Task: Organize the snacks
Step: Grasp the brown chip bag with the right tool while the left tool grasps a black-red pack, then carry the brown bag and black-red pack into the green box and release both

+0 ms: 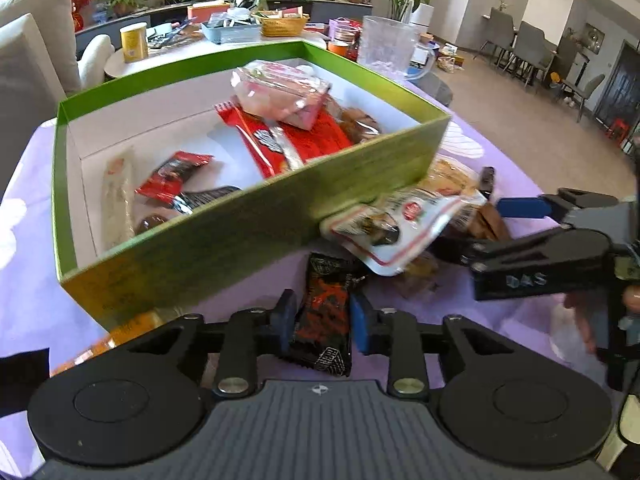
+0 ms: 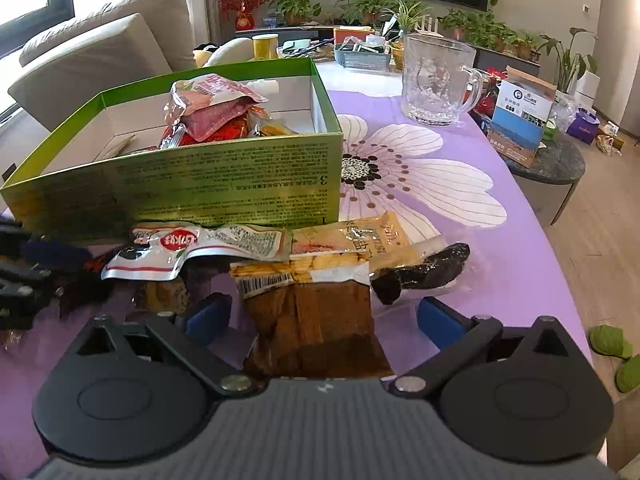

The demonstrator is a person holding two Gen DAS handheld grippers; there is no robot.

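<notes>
A green box (image 1: pixel 224 236) (image 2: pixel 224 184) holds several snack packets on the purple tablecloth. In the left wrist view my left gripper (image 1: pixel 323 320) is shut on a black and red snack packet (image 1: pixel 324 312) in front of the box. A white packet (image 1: pixel 384 232) (image 2: pixel 192 248) lies against the box wall. My right gripper (image 2: pixel 324 316) (image 1: pixel 520 216) is open, its blue pads on either side of a brown packet (image 2: pixel 320 328) without touching it. A yellow packet (image 2: pixel 340 248) and a dark packet (image 2: pixel 424 272) lie just beyond.
A glass mug (image 2: pixel 436 80) (image 1: pixel 384 46) stands behind the box. A blue and white carton (image 2: pixel 524 116) stands at the right on a dark side table. A yellow can (image 1: pixel 134 42), trays and plants fill the far table. The table edge curves at the right.
</notes>
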